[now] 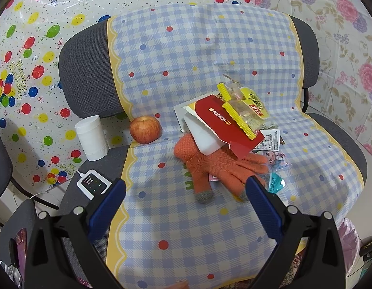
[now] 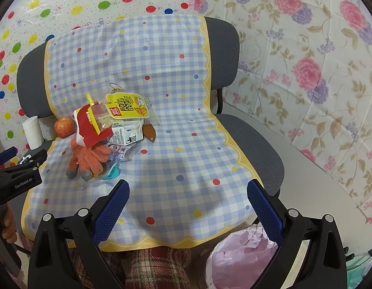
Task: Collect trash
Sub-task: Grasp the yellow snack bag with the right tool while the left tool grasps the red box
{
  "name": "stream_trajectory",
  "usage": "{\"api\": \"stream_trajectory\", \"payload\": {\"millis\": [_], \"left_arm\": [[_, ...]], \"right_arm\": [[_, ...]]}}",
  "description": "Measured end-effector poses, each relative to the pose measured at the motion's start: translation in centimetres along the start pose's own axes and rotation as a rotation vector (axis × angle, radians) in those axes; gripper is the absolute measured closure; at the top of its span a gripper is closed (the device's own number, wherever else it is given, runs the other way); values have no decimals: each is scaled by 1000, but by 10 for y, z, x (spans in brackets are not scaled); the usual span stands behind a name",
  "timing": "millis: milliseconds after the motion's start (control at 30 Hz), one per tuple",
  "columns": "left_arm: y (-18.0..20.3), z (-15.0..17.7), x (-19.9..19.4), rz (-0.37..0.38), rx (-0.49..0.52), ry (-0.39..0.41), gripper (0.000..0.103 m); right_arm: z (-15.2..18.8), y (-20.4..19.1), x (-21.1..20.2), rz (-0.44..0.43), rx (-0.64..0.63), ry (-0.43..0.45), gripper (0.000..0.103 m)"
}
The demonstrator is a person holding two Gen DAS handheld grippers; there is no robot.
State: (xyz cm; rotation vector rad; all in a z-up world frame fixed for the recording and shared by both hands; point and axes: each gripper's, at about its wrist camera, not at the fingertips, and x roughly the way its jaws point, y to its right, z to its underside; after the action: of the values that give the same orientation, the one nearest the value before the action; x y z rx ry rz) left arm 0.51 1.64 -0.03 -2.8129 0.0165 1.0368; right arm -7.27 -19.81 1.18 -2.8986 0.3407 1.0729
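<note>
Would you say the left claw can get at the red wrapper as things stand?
Probably yes. The left claw is open and empty, facing the pile; the red wrapper lies on top, with only a yellow-edged clear wrapper across it and the orange glove lower in front.

both wrist views look down over the checked chair cover (image 1: 186,55); the left sits nearer the wrapper heap (image 2: 108,125), which both share.
</note>
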Motion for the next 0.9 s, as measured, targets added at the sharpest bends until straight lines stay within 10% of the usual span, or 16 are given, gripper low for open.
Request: {"api": "stream_trajectory", "payload": {"millis": [900], "left_arm": [[-35, -41, 81, -6, -44, 28, 7]], "right_arm": [[-51, -79, 102, -197, -129, 117, 7]]}}
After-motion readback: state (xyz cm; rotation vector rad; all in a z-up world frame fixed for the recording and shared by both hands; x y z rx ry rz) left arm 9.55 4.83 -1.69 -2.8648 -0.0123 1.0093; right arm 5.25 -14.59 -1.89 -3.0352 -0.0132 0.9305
